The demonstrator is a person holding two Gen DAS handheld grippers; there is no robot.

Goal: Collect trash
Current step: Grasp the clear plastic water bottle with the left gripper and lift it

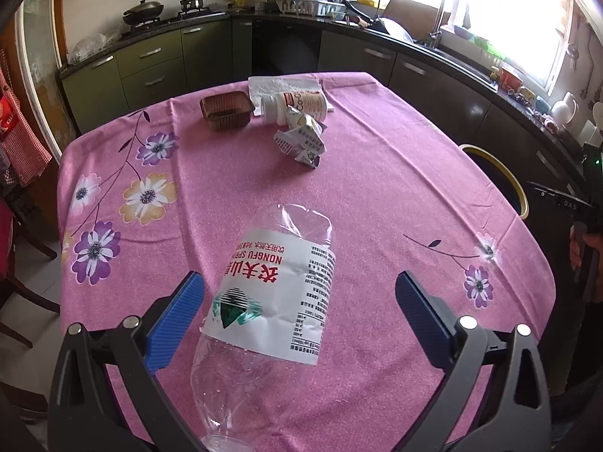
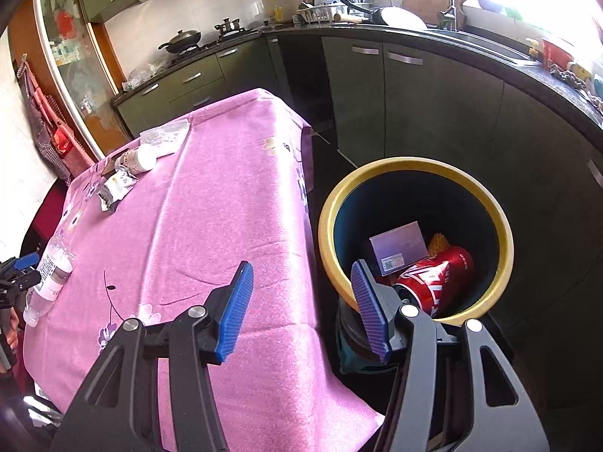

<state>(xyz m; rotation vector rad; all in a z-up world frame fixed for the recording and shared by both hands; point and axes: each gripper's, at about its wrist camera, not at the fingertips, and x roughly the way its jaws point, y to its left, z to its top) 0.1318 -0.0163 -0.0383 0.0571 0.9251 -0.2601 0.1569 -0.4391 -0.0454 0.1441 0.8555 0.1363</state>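
Note:
A crushed clear water bottle (image 1: 271,301) with a white label lies on the pink flowered tablecloth (image 1: 377,196). My left gripper (image 1: 299,278) is open and straddles it, with the blue pads apart from its sides. The right wrist view shows the same bottle (image 2: 49,275) at the table's left edge. My right gripper (image 2: 301,267) is open and empty, over the table's edge beside the yellow-rimmed bin (image 2: 414,164). In the bin lie a red can (image 2: 437,278) and a purple box (image 2: 399,248).
Farther back on the table are a crumpled carton (image 1: 301,139), a white pill bottle (image 1: 297,105) on its side, a brown plastic tray (image 1: 226,109) and a paper towel (image 1: 282,84). The bin's rim (image 1: 505,173) shows past the table's right edge. Dark kitchen cabinets (image 2: 414,105) stand behind.

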